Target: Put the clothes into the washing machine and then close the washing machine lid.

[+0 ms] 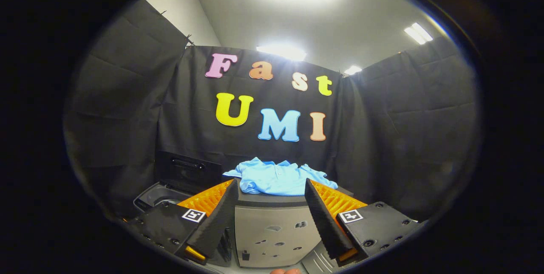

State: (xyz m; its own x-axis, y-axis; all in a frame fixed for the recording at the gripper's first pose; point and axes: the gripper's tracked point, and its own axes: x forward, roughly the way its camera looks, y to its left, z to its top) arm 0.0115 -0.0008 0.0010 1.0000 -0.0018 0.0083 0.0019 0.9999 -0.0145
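Ahead, a light blue shirt [278, 177] is seen crumpled on top of a grey cabinet [272, 231], just beyond the tips of the tongs [272, 189], which are held spread apart with nothing gripped between them. Beside the cabinet, the washing machine [159, 195] is found with its dark lid [187, 172] raised upright.
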